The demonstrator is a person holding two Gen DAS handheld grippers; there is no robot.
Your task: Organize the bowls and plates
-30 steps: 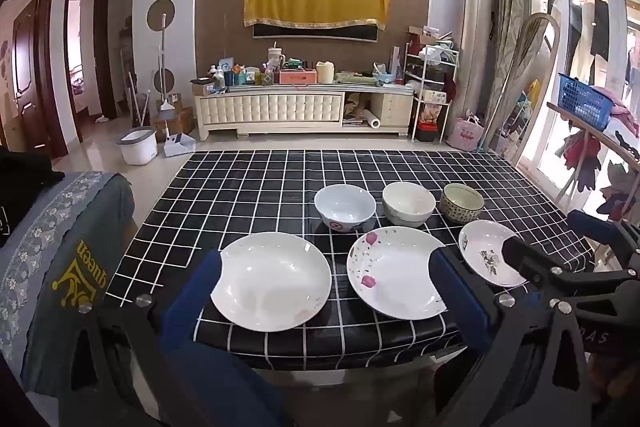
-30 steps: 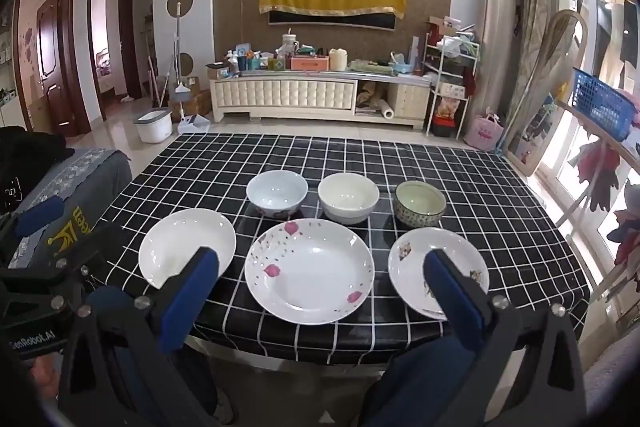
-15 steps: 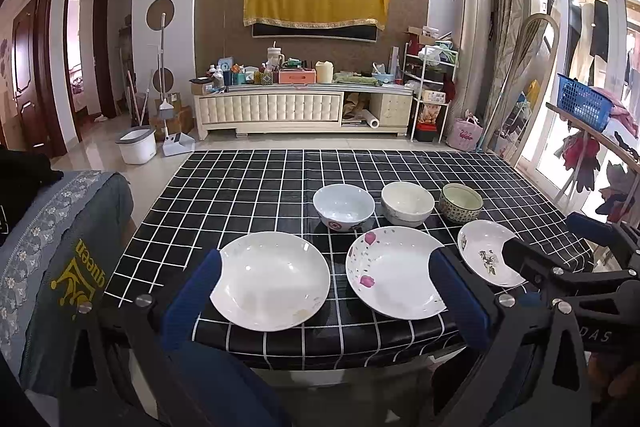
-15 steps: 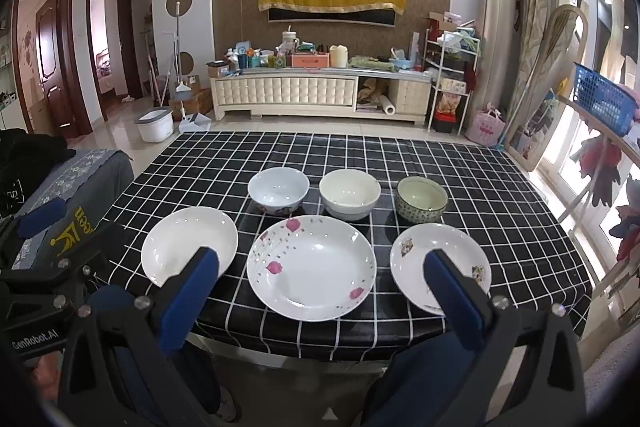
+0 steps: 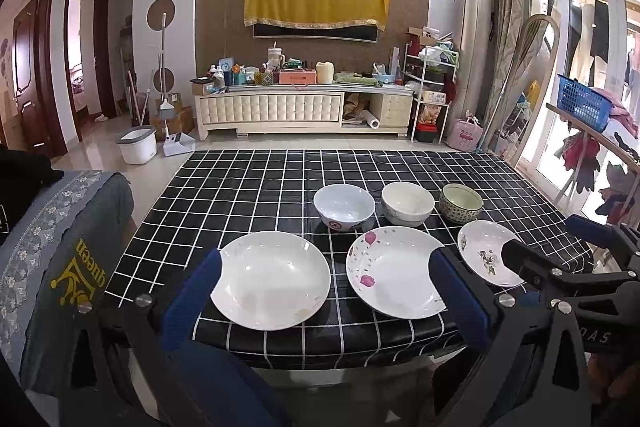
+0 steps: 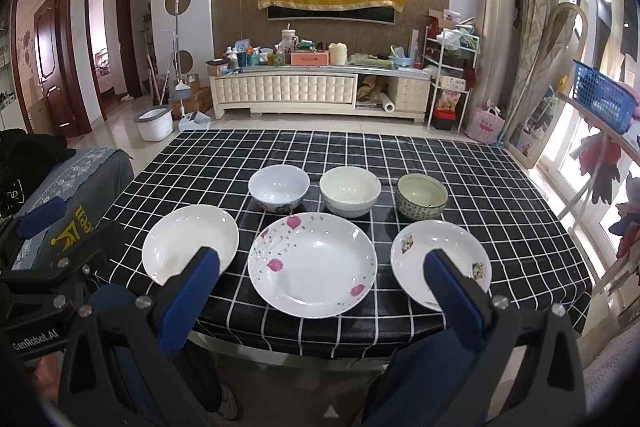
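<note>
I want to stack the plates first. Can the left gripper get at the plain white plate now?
Probably yes. The left gripper is open, the plain white plate lies at the table's near edge before it, and nothing stands between.

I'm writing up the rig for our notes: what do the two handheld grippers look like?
Both match: black angular frames with silver screws, each ending in two blue padded fingers. The left gripper and the right gripper each show blue pads on the jaws. White lettering "GenRobot.AI" is printed on the left gripper's black body, seen from the right wrist view. No cables or sleeves are visible.
</note>
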